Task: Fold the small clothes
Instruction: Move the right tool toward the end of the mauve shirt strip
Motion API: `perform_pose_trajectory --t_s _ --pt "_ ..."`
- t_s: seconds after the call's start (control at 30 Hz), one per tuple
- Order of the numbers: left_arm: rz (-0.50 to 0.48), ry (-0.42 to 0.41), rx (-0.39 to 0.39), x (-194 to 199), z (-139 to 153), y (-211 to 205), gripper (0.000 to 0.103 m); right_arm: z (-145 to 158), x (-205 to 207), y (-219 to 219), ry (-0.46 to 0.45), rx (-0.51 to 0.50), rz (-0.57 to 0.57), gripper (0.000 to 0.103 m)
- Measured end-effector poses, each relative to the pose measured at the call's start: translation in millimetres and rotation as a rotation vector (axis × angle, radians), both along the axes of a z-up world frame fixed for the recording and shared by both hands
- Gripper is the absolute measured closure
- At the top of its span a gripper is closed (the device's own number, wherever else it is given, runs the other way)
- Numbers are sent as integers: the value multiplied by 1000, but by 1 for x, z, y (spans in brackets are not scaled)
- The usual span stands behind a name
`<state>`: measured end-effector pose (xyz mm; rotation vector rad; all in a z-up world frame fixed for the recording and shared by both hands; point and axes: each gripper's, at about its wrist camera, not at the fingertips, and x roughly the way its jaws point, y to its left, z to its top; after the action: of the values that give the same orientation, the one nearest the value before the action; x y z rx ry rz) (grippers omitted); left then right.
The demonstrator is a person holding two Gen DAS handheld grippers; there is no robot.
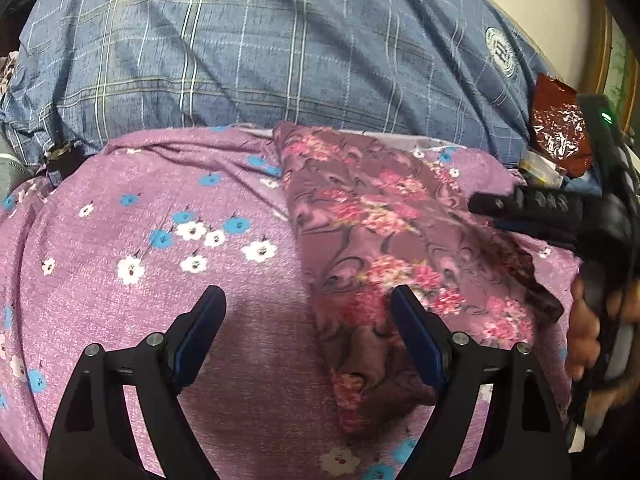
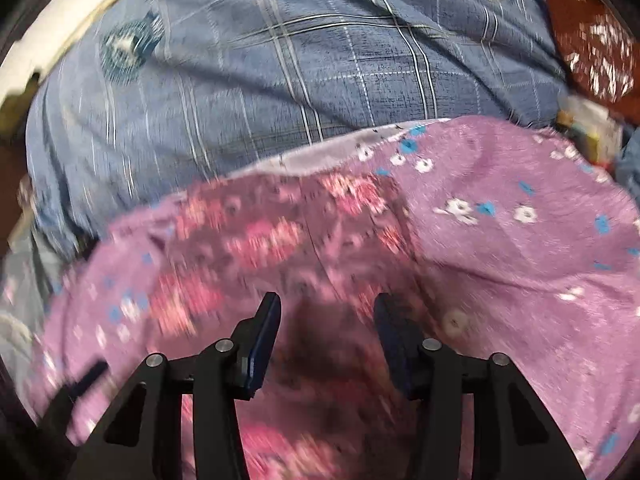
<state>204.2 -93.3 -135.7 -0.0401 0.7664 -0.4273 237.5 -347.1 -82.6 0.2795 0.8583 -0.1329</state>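
The dark rose-print cloth (image 1: pixel 384 240) lies as a folded strip on the lilac flowered sheet (image 1: pixel 140 240), just ahead and right of the released left claw (image 1: pixel 308 312); the right claw (image 2: pixel 326 316), parted and empty, hovers over it, likely to take an edge

A folded cloth (image 1: pixel 384 248) lies on a larger spread sheet (image 1: pixel 160 240), toward that sheet's right half in the left wrist view. The sheet in turn lies on a checked bedcover (image 1: pixel 280 60) that stretches behind it. To the right, behind the sheet's far right corner, a foil packet (image 1: pixel 560 124) rests on the bedcover. The left gripper (image 1: pixel 308 320) hangs above the sheet, straddling the cloth's left edge; the right gripper (image 2: pixel 326 332) hangs over the cloth (image 2: pixel 280 240).
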Motion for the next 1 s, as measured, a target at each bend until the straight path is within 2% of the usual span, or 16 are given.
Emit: perform_pose_trajectory --t_s 0.07,0.1,0.13,0.17,0.23,0.3,0.4,0.5,0.57,0.6,0.77,0.87,1.0 --pt "-23 50 21 5 -8 -2 18 -15 20 -6 73 22 -12 58" --pt "-32 61 27 5 -10 -4 18 -33 34 -7 148 17 -14 58" --pt "-35 59 25 4 -11 -4 18 -39 39 -7 152 17 -13 58" --pt "-37 54 27 3 -10 -4 18 -38 40 -6 128 1 -21 58" --pt "-51 40 40 0 -7 -4 18 -33 42 -3 138 6 -24 57" --pt "-57 22 56 -4 -6 -2 18 -25 44 2 82 39 2 57" --pt "-63 11 68 -7 -7 1 18 -20 64 26 72 47 84 56" --pt "-73 1 79 -10 -8 3 18 -31 81 47 102 61 156 57" --pt "-74 3 80 -10 -8 4 18 -46 91 65 146 -9 186 56" --pt "-73 10 75 -9 -7 4 18 -47 91 71 127 -53 186 56" --pt "-38 -11 34 -5 4 6 18 -28 73 77 89 -115 172 57" --pt "-31 -13 -10 -5 9 6 18 -17 49 85 43 -282 155 57" --pt "-32 -29 -10 -7 10 -1 18 -1 25 87 3 -479 122 57"
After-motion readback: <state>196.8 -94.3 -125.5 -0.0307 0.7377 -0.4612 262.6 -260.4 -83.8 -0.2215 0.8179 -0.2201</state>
